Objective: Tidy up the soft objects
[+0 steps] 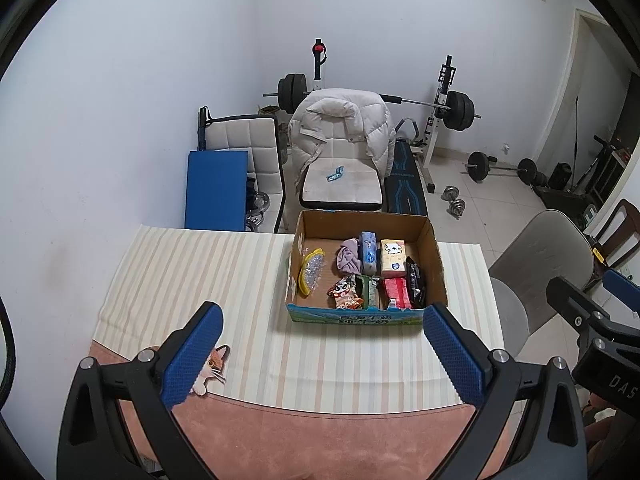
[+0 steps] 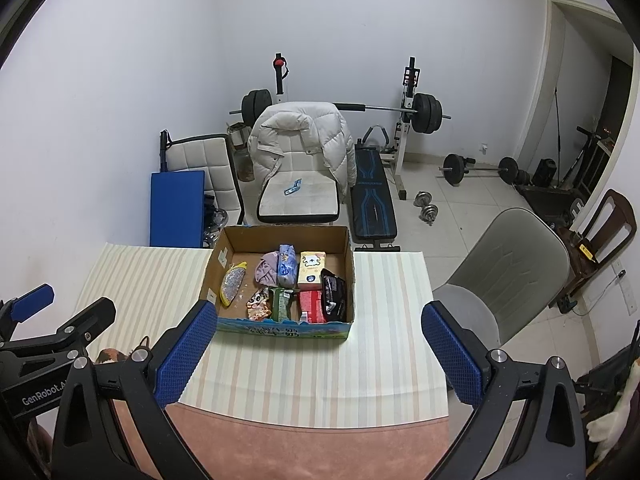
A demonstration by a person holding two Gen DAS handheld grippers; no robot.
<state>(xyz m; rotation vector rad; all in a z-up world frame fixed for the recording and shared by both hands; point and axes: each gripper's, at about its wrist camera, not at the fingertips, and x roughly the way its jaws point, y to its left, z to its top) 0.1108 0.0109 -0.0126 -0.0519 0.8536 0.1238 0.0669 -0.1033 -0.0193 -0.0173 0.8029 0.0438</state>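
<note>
The worktop, under a striped cloth with a pink cover at its near edge, carries one cardboard box at its far side, right of centre in the left wrist view, and nothing lies loose on the cloth around it, so the sorting looks largely done. Inside the box the soft things sit in rows, probably packed tight so they prop each other: a purple cloth, a blue pack and a tissue pack along the far row, a snack bag, a green packet, a red pack and a black pouch along the near row, with a yellow-rimmed clear pouch alone at the left. Both tools hover over the near edge, well short of the box, as if surveying it: the left gripper and the right gripper each have jaws spread wide, holding nothing.
</note>
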